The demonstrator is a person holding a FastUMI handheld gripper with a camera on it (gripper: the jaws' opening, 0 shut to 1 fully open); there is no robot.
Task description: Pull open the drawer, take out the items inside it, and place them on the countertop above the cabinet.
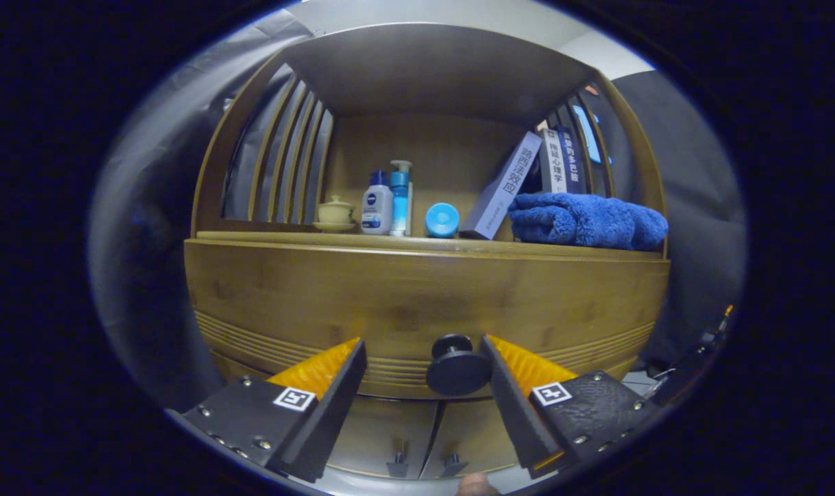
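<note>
A wooden cabinet fills the view, with a closed drawer front (404, 296) across its middle. A round dark knob (457, 366) sticks out of the drawer's lower part. My gripper (423, 358) is open, its two fingers spread to either side of the knob; the knob sits close to the right finger (503, 386) and well away from the left one. Neither finger presses on it. Above the drawer runs the countertop (266, 236), a shelf bay under a wooden top. The inside of the drawer is hidden.
On the countertop stand a small lidded cup (335, 212), a white lotion bottle (377, 204), a blue pump bottle (400, 200), a blue round lid (442, 220), leaning books (503, 194) and a folded blue towel (586, 219). Below the drawer are two small doors with handles (424, 465).
</note>
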